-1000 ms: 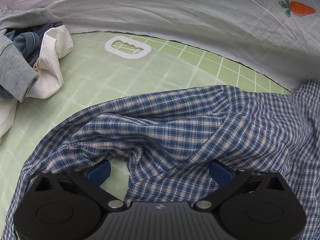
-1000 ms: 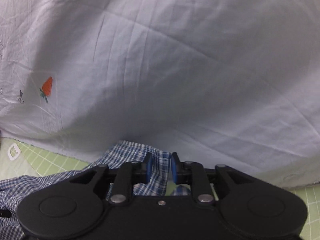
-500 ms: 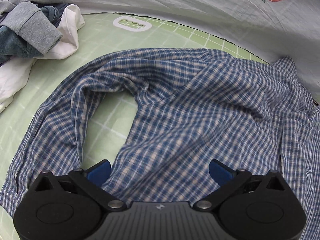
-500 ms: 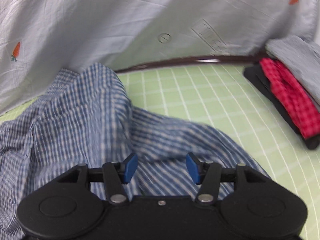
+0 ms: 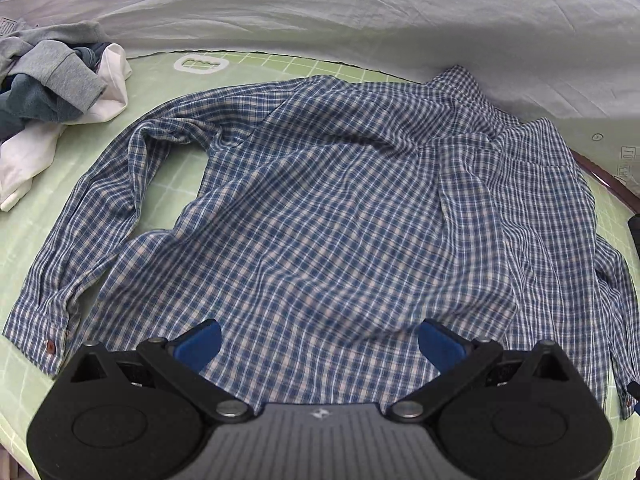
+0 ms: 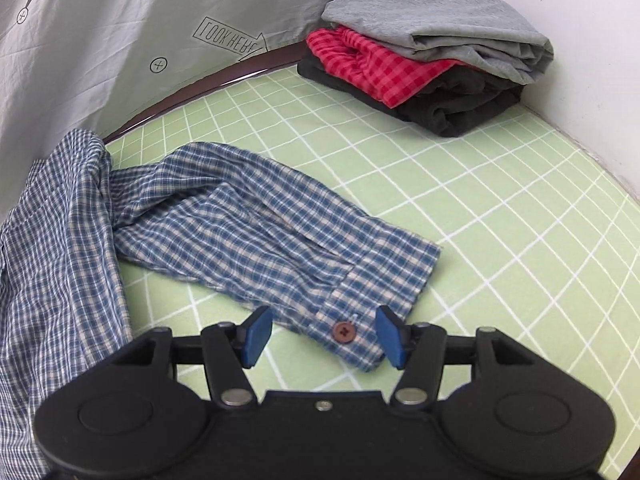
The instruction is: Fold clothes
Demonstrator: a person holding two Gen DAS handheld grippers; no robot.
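A blue-and-white checked shirt [image 5: 328, 208] lies spread and rumpled on the green grid mat [image 5: 36, 216]. Its left sleeve runs down the left side, with the cuff near the front. My left gripper [image 5: 318, 346] is open and empty above the shirt's lower hem. In the right wrist view the shirt's right sleeve [image 6: 256, 232] lies out over the mat [image 6: 500, 220], with a brown button [image 6: 344, 332] on the cuff. My right gripper [image 6: 324, 336] is open and empty, with its blue pads either side of that cuff.
A heap of unfolded grey, blue and white clothes [image 5: 52, 84] lies at the far left. A folded stack of grey, red checked and black clothes [image 6: 432, 48] sits at the far right by the white wall. A pale printed sheet [image 5: 360, 20] hangs behind the mat.
Both grippers have drawn back from the shirt, which now lies spread out. The right gripper was shut on the shirt a second ago; it has opened and swung right over the sleeve cuff.
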